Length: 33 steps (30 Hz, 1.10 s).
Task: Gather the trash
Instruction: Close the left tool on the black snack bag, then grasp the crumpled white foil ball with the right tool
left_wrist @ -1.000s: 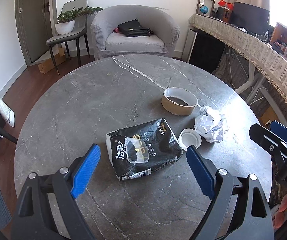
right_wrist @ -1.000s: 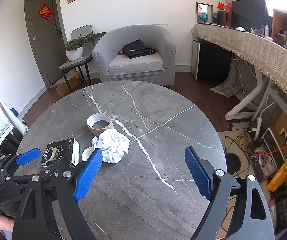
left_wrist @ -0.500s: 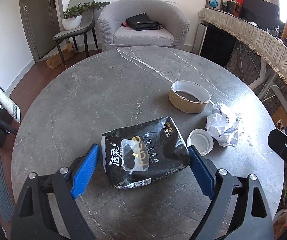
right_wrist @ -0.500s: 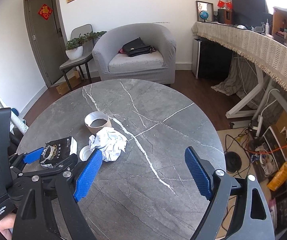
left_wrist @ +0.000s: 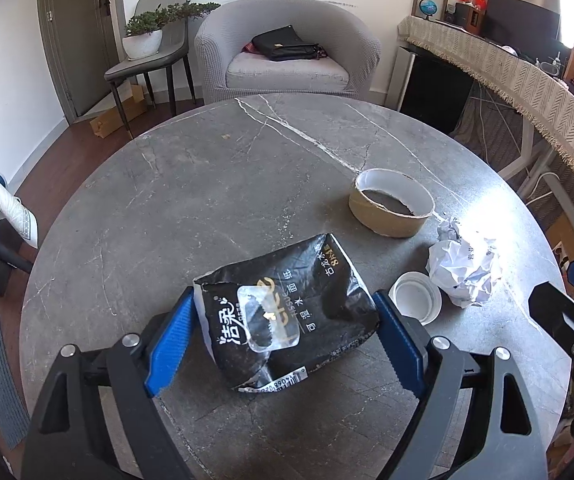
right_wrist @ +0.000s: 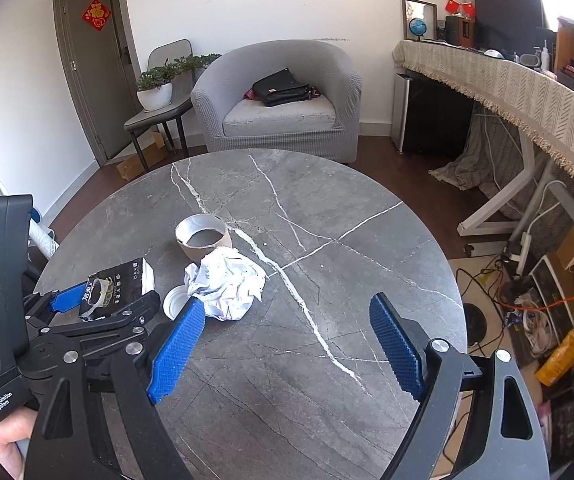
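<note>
Closed in on the black wet-wipe pack, left gripper now straddling it.
Jaws spread wide either side, not clamped; right gripper gaping over bare marble table.

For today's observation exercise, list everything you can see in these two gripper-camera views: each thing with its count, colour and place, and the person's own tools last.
round table: 1, grey marble with white veins, centre of room
wet-tissue pack: 1, black, near table edge, between the left gripper's fingers
paper bowl: 1, brown outside, white inside, past the pack
lid: 1, white, right of the pack
crumpled paper: 1, white, beside the lid
armchair: 1, grey, behind the table
handbag: 1, black, on the armchair seat
potted plant: 1, green in white pot, on a grey chair
left gripper: 1, black with blue pads, open around the pack
right gripper: 1, black with blue pads, open over bare table
</note>
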Each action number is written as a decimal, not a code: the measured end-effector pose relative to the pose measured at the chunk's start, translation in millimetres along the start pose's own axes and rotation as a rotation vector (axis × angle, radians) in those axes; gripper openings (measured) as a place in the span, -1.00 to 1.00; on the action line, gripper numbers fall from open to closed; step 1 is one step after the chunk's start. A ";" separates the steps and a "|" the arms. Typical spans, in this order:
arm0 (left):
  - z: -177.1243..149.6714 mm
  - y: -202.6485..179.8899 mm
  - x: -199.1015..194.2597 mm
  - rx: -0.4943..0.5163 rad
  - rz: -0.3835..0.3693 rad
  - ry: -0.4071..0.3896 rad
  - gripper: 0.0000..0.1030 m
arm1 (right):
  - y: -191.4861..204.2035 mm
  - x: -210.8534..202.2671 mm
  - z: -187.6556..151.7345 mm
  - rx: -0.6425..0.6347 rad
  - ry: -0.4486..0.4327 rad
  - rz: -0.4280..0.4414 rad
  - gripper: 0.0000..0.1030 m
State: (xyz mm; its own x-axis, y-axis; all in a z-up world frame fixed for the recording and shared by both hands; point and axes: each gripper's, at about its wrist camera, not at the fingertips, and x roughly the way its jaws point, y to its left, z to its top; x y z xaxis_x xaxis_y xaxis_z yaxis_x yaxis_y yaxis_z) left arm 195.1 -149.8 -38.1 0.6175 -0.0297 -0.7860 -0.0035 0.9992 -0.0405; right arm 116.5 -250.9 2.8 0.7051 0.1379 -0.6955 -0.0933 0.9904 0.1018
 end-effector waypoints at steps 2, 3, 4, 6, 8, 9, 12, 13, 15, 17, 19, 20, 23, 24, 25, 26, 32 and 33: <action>-0.1 2.5 -2.0 -0.001 -0.016 -0.010 0.61 | 3.1 2.0 1.2 -0.007 0.006 0.013 0.65; 0.0 4.2 -3.6 -0.004 -0.021 -0.017 0.58 | 4.8 2.4 1.6 -0.009 0.005 0.018 0.65; 0.3 6.7 -5.5 -0.010 -0.028 -0.024 0.56 | 6.0 2.8 2.1 -0.007 0.005 0.027 0.65; 1.5 10.9 -9.0 -0.015 -0.032 -0.032 0.52 | 8.0 4.2 3.4 0.000 0.006 0.044 0.65; 2.7 16.7 -10.9 -0.022 -0.046 -0.036 0.49 | 11.3 6.0 4.4 -0.005 0.009 0.061 0.65; 3.4 19.8 -11.0 -0.028 -0.056 -0.036 0.47 | 13.9 7.1 4.5 -0.013 0.010 0.063 0.65; 5.6 28.5 -15.5 -0.049 -0.082 -0.047 0.46 | 20.8 12.3 4.5 -0.036 0.016 0.071 0.65; 6.1 31.3 -16.9 -0.055 -0.091 -0.048 0.46 | 22.6 14.2 4.4 -0.041 0.019 0.072 0.65; 7.0 37.0 -20.0 -0.067 -0.105 -0.053 0.46 | 25.3 19.0 3.0 -0.049 0.023 0.078 0.65; 7.6 41.7 -23.2 -0.078 -0.114 -0.058 0.46 | 27.0 24.3 2.6 -0.049 0.038 0.080 0.65; 8.0 46.2 -27.0 -0.084 -0.127 -0.065 0.46 | 29.4 27.1 6.1 -0.044 0.036 0.092 0.65; 8.5 48.2 -28.9 -0.085 -0.131 -0.069 0.46 | 29.9 27.4 7.9 -0.039 0.032 0.096 0.65; 8.5 53.6 -36.2 -0.087 -0.153 -0.083 0.46 | 32.5 30.1 12.1 -0.027 0.032 0.102 0.40; 8.6 54.8 -39.0 -0.082 -0.156 -0.090 0.46 | 33.3 31.9 12.8 -0.023 0.039 0.103 0.38; 8.9 56.2 -41.6 -0.078 -0.160 -0.097 0.46 | 34.0 34.1 13.3 -0.018 0.043 0.102 0.35; 8.5 57.9 -44.3 -0.075 -0.165 -0.103 0.46 | 34.9 36.7 13.2 -0.017 0.046 0.100 0.34; 9.8 72.2 -56.0 -0.066 -0.174 -0.128 0.46 | 34.5 51.8 13.7 -0.003 0.074 0.060 0.11; 10.0 74.9 -57.7 -0.067 -0.174 -0.131 0.46 | 34.6 52.2 14.4 0.005 0.073 0.058 0.10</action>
State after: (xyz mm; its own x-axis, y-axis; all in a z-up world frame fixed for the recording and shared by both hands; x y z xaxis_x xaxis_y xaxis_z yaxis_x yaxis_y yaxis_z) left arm 167.1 -73.0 10.4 0.7103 -0.1928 -0.6770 0.0622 0.9752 -0.2125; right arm 160.2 -209.5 -19.8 0.6453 0.1956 -0.7384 -0.1290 0.9807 0.1471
